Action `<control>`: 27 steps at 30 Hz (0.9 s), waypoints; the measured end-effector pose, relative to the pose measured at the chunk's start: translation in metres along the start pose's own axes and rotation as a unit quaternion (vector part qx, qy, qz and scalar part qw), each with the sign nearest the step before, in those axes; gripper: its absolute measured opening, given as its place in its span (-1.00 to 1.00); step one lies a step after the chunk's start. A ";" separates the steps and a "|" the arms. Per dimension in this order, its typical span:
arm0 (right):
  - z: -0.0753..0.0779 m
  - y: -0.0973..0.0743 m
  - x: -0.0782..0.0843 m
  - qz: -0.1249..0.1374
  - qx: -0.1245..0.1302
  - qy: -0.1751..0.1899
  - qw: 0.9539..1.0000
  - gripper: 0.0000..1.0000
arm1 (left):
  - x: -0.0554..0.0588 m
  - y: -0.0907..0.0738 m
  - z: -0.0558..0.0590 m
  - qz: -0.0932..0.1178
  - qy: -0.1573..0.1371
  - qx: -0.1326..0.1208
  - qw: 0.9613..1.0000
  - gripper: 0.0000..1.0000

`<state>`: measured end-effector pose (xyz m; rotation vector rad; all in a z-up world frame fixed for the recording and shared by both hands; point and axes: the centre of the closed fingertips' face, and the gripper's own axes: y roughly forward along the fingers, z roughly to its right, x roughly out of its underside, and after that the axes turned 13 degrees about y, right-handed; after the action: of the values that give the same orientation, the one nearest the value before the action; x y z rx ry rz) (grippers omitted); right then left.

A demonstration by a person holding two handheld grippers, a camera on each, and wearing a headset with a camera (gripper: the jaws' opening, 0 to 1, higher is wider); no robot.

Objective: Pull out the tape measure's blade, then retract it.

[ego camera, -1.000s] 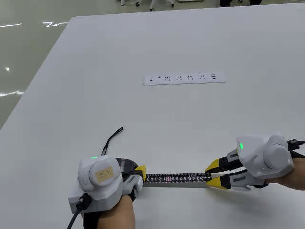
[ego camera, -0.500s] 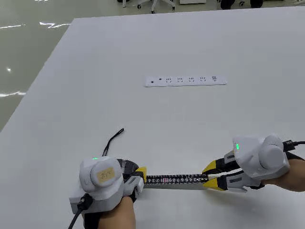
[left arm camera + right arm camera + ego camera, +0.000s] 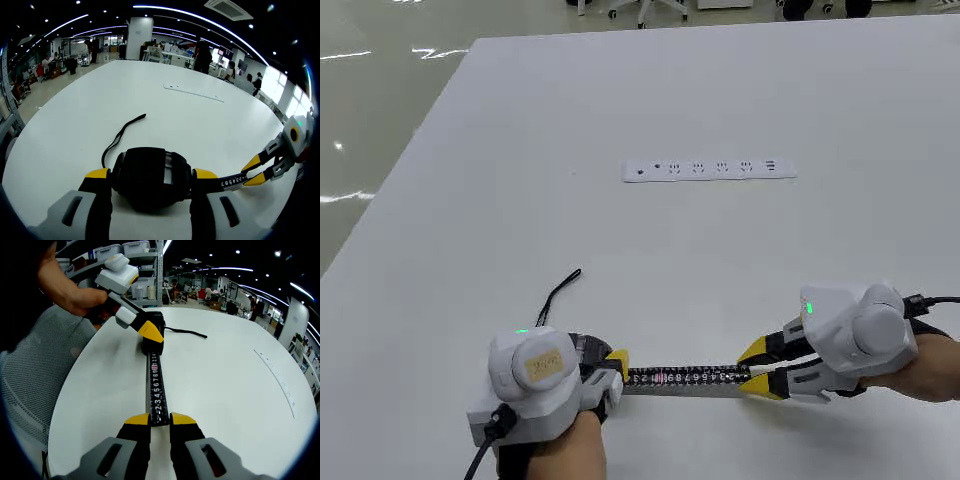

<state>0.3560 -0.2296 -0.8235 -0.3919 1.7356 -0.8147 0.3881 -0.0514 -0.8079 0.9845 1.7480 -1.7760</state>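
**Blade part out, slip risk**

Left gripper [image 3: 607,374] is clamped on the tape measure [image 3: 150,174], which sits on the near side of the table [image 3: 720,90]. Right gripper [image 3: 160,419] pinches the blade [image 3: 156,385] near its tip. A weak pinch could let the blade snap back. An off-axis pull could twist the case loose.

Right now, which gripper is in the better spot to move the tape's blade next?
Probably the right gripper: its yellow-tipped jaws pinch the end of the black numbered blade, so it can guide it out or back. The left gripper just clamps the round black tape-measure case steady.
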 end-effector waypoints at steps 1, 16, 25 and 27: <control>0.000 0.000 0.000 0.000 0.000 0.000 1.000 -0.73 | 0.000 0.000 0.000 -0.001 0.000 -0.001 1.000 0.16; -0.001 0.006 -0.006 0.003 -0.001 -0.003 1.000 -0.72 | 0.000 0.001 0.000 -0.008 0.009 -0.006 1.000 0.16; -0.001 0.008 -0.008 0.003 -0.001 -0.005 1.000 -0.72 | 0.000 0.001 0.001 -0.009 0.012 -0.007 1.000 0.17; -0.002 0.008 -0.008 0.002 -0.001 -0.006 1.000 -0.72 | 0.000 0.001 0.001 -0.011 0.012 -0.007 1.000 0.17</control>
<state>0.3580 -0.2182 -0.8233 -0.3938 1.7264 -0.8055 0.3888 -0.0520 -0.8091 0.9892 1.7895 -1.7701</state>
